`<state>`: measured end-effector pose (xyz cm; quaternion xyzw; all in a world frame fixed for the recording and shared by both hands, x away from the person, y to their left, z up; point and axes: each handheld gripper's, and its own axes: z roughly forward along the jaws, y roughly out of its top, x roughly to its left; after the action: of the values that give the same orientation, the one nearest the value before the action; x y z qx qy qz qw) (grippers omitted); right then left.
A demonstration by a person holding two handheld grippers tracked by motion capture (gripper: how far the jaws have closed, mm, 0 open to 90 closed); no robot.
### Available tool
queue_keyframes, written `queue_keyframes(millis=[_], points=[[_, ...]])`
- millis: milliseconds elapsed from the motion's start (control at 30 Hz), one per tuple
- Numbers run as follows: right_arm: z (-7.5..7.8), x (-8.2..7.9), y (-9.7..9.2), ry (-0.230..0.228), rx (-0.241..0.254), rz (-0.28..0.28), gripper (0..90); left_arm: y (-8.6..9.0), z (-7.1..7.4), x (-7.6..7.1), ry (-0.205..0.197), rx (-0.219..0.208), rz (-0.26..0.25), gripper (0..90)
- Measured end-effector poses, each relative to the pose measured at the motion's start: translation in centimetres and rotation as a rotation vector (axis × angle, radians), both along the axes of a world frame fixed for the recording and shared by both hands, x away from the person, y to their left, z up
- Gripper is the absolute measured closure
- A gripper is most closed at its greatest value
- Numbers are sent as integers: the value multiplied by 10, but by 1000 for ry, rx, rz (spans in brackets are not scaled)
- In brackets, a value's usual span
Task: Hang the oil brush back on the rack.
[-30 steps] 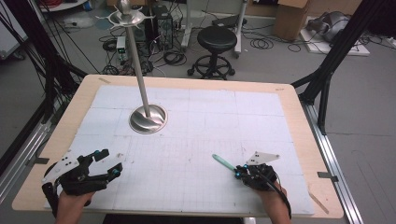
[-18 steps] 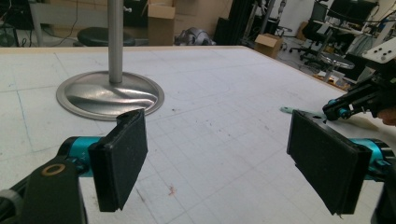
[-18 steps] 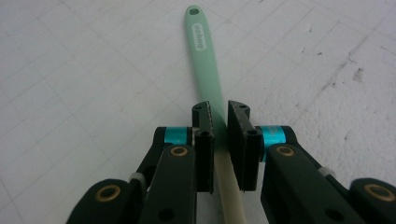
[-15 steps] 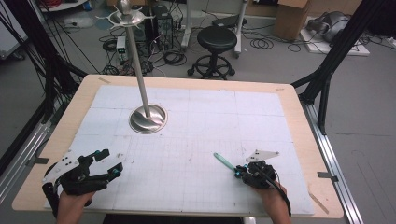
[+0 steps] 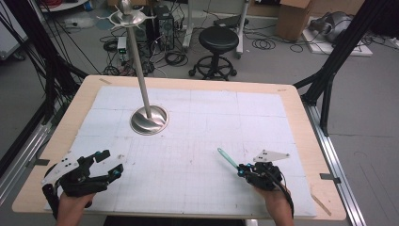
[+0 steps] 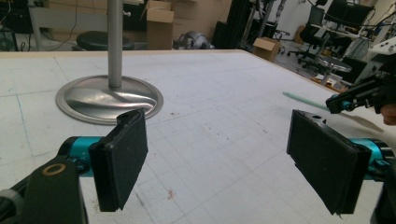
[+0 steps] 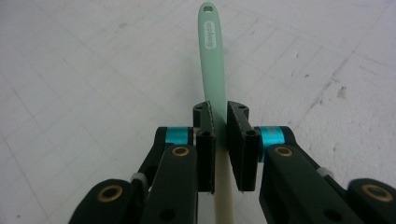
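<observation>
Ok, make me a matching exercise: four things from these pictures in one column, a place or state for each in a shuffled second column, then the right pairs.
Things:
1. left gripper
2. right gripper
3. metal stand
4. stool

States or places:
A. on the floor beyond the table
B. shut on a green stick
C. open, holding nothing
D. upright on the table's far left part

Pairs: 1-C, 2-B, 3-D, 4-A

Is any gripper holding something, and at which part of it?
The right gripper holds a green stick where its green part meets the cream part. The left gripper is open and holds nothing.
</observation>
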<state>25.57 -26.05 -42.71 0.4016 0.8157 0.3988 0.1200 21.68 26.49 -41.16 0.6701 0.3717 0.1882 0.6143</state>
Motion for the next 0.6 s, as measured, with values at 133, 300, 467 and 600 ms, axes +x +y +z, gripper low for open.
queue_keyframes(millis=[133,300,467,600], points=[[7,-4,1,-38,42,1,818,-2,3,-2,-9,-4,-2,212],[14,-8,9,-78,87,29,818,-8,8,-1,-21,-29,-33,268],[18,-9,19,-99,110,61,818,-20,14,6,9,-36,-108,288],[24,-11,29,-127,128,87,818,-39,25,17,14,-52,-167,268]])
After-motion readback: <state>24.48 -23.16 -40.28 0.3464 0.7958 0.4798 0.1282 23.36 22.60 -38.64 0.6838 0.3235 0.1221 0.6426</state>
